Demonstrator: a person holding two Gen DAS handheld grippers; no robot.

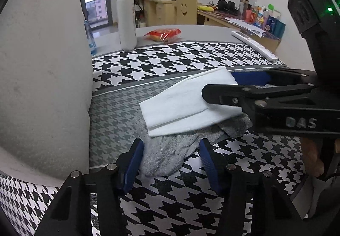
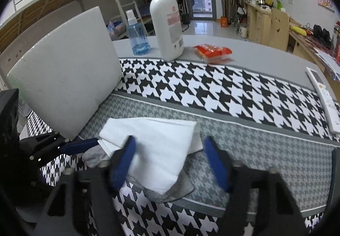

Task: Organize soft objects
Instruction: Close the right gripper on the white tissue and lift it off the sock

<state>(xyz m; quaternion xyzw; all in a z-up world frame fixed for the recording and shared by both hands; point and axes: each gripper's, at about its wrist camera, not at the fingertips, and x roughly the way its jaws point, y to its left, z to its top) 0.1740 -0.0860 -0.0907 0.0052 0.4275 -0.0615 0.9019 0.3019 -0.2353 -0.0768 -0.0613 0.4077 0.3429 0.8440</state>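
Observation:
A grey sock (image 1: pixel 167 155) lies on the houndstooth cloth (image 1: pixel 170 61), partly under a folded white cloth (image 1: pixel 180 104). My left gripper (image 1: pixel 171 143) straddles the sock's near end, and its blue pads touch the sock on both sides. My right gripper (image 2: pixel 170 140) comes in from the right around the white cloth (image 2: pixel 161 150). Its left pad overlaps the cloth while its right pad stands clear of the cloth's edge. In the left wrist view the right gripper (image 1: pixel 218 85) has one finger above the cloth and one behind it.
A big white foam block (image 1: pixel 42 87) stands close on the left. Behind the work area are a white pump bottle (image 2: pixel 166 27), a blue spray bottle (image 2: pixel 138 38) and a red packet (image 2: pixel 212 52). A white remote (image 2: pixel 325 99) lies at the right table edge.

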